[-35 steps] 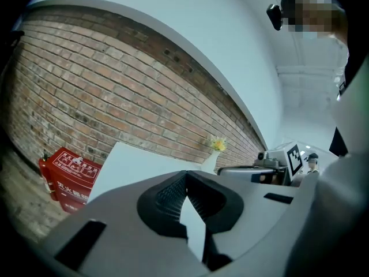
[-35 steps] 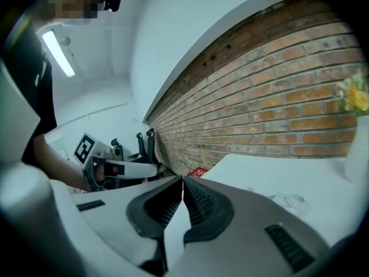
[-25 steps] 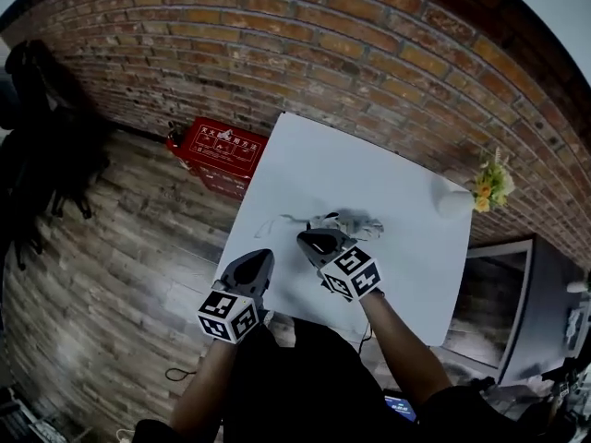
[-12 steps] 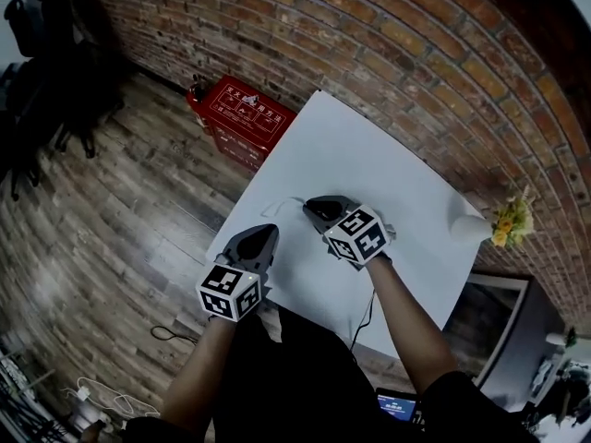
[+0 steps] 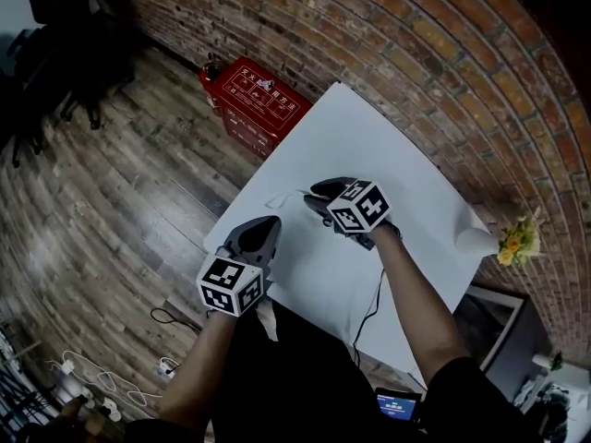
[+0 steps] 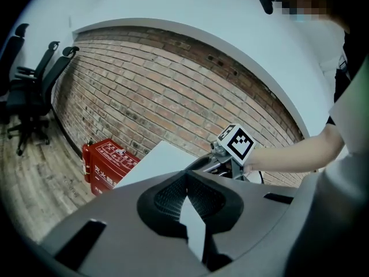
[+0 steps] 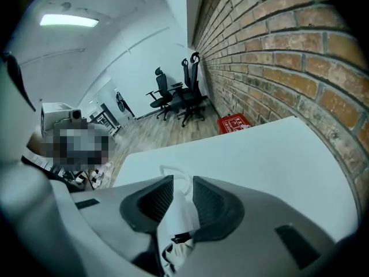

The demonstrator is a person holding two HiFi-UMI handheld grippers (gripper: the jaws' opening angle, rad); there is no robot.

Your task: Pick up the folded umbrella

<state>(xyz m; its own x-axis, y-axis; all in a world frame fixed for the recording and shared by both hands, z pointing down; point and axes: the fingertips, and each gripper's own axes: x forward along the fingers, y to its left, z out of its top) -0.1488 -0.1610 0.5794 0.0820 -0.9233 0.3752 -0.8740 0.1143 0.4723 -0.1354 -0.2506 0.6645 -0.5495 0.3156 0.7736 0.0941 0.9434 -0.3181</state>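
Low centre of frame, right gripper (image 7: 177, 190) clamped on pale folded umbrella (image 7: 180, 215) above white table (image 5: 369, 137); left gripper (image 6: 185, 190) closed, empty; suggest lifting straight, slowly, so strap (image 7: 173, 172) clears.

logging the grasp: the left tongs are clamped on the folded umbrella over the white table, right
Not the left: the right tongs are clamped on the folded umbrella over the white table. The right gripper view shows its pale fabric pinched between the jaws.
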